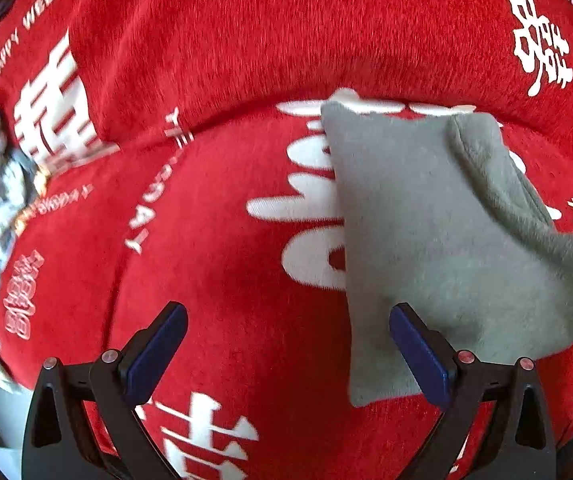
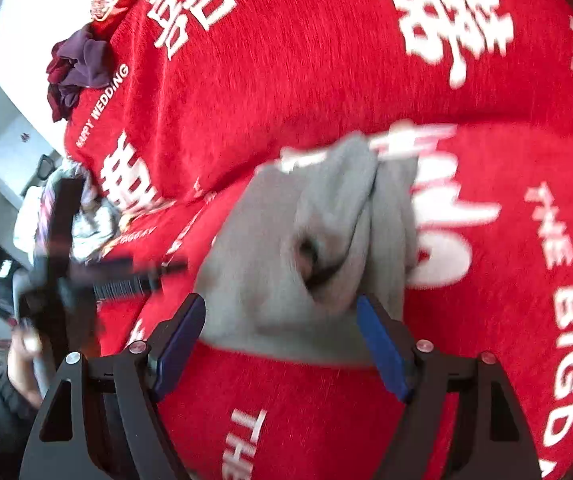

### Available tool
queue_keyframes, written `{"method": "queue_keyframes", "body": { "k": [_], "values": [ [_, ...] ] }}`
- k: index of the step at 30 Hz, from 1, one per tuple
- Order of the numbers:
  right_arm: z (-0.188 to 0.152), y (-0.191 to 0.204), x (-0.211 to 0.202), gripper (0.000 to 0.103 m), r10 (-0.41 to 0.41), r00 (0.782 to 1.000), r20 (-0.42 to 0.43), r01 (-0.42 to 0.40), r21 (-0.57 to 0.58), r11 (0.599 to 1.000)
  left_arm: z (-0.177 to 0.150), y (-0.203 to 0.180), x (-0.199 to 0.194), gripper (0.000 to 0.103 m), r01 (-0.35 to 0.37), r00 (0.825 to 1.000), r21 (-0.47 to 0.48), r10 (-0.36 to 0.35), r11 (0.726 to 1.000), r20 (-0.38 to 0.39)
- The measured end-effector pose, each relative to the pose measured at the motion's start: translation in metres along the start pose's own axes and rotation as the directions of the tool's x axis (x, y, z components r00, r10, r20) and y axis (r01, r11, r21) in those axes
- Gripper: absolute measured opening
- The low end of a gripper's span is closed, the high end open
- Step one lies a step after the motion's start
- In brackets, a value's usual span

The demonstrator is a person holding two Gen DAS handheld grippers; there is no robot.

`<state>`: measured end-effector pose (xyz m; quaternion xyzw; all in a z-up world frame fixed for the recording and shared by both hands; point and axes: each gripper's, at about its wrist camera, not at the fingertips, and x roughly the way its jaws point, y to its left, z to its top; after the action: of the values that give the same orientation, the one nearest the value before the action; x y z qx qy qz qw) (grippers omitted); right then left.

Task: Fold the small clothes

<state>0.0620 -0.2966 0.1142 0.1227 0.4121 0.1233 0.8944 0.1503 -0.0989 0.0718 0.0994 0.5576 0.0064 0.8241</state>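
Here the grey garment [image 1: 438, 240] lies folded on a red plush blanket [image 1: 214, 216], its fleece nap soft and matte against the blanket's short, shiny pile. In the left wrist view the garment is a rough rectangle with one long straight edge on its left side and a thicker rolled fold running down its right side; its lower corner reaches down beside the right-hand finger. The left claw [image 1: 288, 354] stands wide, its dark blue pads apart with nothing pressed between them: bare red blanket fills most of the gap and only the garment's edge comes in at the right pad. White printed characters and lettering cover the blanket, which swells in two padded ridges with a crease between them just above the garment's top edge.

In the right wrist view, blurred, the right claw [image 2: 282, 348] is also spread wide, and the garment [image 2: 270, 264] sits bunched ahead of its fingers, with a dark hollow in the folds; I cannot tell whether the pads touch the cloth. To the left a crumpled purple and maroon cloth heap [image 2: 80, 70] rests on the blanket's far edge, well apart from the garment. Open red blanket lies on the garment's left and below it.
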Motion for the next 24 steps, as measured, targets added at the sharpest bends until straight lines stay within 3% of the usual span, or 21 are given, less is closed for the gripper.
{"method": "queue_keyframes", "body": {
  "k": [2,4,5,6,7,8,11,13,15,17,19,20,23,24],
  "values": [
    [0.011,0.005,0.004,0.081,0.001,1.000,0.003,-0.001,-0.012,1.000,-0.003,-0.004,0.008,0.101,0.006,1.000,-0.013,-0.006,1.000,-0.004],
    [0.019,0.006,0.026,0.081,-0.067,0.996,-0.057,0.064,-0.056,0.996,-0.003,-0.014,0.016,0.101,0.009,1.000,-0.014,-0.010,1.000,-0.028],
    [0.019,0.000,0.045,0.070,-0.066,0.987,-0.145,0.061,-0.039,0.997,-0.003,-0.018,0.017,0.101,0.021,0.999,-0.011,-0.022,1.000,-0.036],
    [0.017,-0.009,0.060,0.020,-0.034,0.974,-0.225,0.036,0.005,0.999,-0.002,-0.021,0.020,0.101,0.033,0.999,-0.003,-0.033,0.999,-0.042],
    [0.014,-0.015,0.066,0.010,-0.022,0.964,-0.263,0.034,0.038,0.999,-0.002,-0.023,0.015,0.101,0.054,0.998,0.005,-0.054,0.999,-0.045],
    [0.011,-0.020,0.065,0.008,-0.026,0.965,-0.262,0.040,0.051,0.998,-0.003,-0.023,0.008,0.101,0.075,0.997,0.000,-0.075,0.997,-0.034],
    [0.010,-0.021,0.024,0.007,0.026,0.993,-0.111,-0.020,0.050,0.999,-0.003,-0.023,-0.020,0.101,0.159,0.985,-0.008,-0.158,0.987,0.064],
    [0.008,-0.025,0.010,0.007,0.009,0.998,-0.067,-0.006,0.051,0.999,0.002,-0.036,-0.015,0.101,0.122,0.991,0.036,-0.124,0.992,0.057],
    [0.000,-0.036,0.020,0.007,-0.025,0.994,-0.106,0.033,0.071,0.997,0.004,-0.049,0.010,0.101,0.082,0.997,0.063,-0.081,0.995,-0.017],
    [-0.013,-0.057,0.039,0.007,-0.070,0.979,-0.190,0.093,0.118,0.989,0.002,-0.056,0.034,0.101,0.096,0.991,0.066,-0.090,0.993,-0.100],
    [-0.017,-0.068,0.044,0.007,-0.040,0.975,-0.216,0.080,0.181,0.980,-0.002,-0.059,0.038,0.101,0.117,0.988,0.061,-0.110,0.991,-0.113],
    [-0.015,-0.070,0.039,0.010,-0.027,0.979,-0.202,0.069,0.203,0.977,-0.003,-0.058,0.031,0.101,0.124,0.989,0.063,-0.119,0.990,-0.083],
    [0.006,-0.055,0.011,0.028,-0.058,0.992,-0.112,0.074,0.139,0.988,0.003,-0.051,0.015,0.101,0.159,0.987,0.039,-0.159,0.986,-0.011],
    [0.016,-0.049,0.007,0.046,-0.076,0.993,-0.086,0.085,0.105,0.991,0.007,-0.049,0.014,0.101,0.169,0.986,0.019,-0.169,0.986,0.000]
  ]
}}
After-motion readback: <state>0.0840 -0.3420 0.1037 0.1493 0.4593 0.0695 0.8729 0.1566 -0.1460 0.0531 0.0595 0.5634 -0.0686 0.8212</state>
